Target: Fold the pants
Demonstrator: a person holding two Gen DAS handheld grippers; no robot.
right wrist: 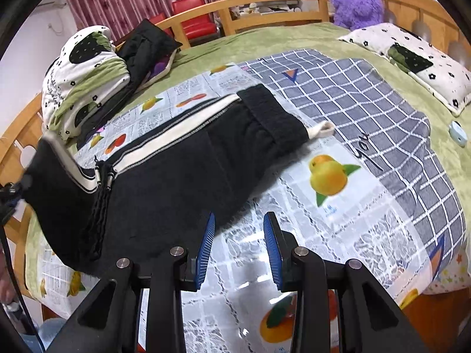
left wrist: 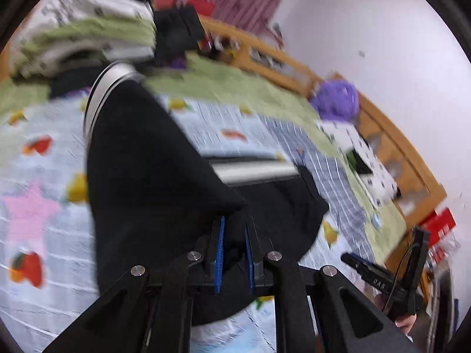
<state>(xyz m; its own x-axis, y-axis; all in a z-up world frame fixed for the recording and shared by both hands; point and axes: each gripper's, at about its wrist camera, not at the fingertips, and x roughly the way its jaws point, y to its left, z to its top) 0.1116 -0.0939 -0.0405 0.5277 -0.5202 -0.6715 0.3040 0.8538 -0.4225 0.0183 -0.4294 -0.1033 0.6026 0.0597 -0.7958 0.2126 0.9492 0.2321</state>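
Observation:
Black pants (right wrist: 182, 164) with a white side stripe lie on the fruit-print sheet (right wrist: 332, 214) on the bed, waistband toward the far right. My left gripper (left wrist: 235, 229) is shut on a fold of the black pants (left wrist: 141, 158) and holds it lifted off the sheet; that view is blurred by motion. The lifted end shows at the far left of the right wrist view, where the left gripper (right wrist: 11, 197) is at the frame edge. My right gripper (right wrist: 239, 220) is open and empty, just above the sheet beside the near edge of the pants. It also shows in the left wrist view (left wrist: 347, 257).
A grey checked blanket (right wrist: 382, 111) lies right of the pants. A stack of bedding and a black jacket (right wrist: 144, 50) sit at the back left. A pillow (right wrist: 412, 58) and a purple plush toy (right wrist: 356, 3) are at the back right. A wooden bed rail (right wrist: 265, 3) rings the bed.

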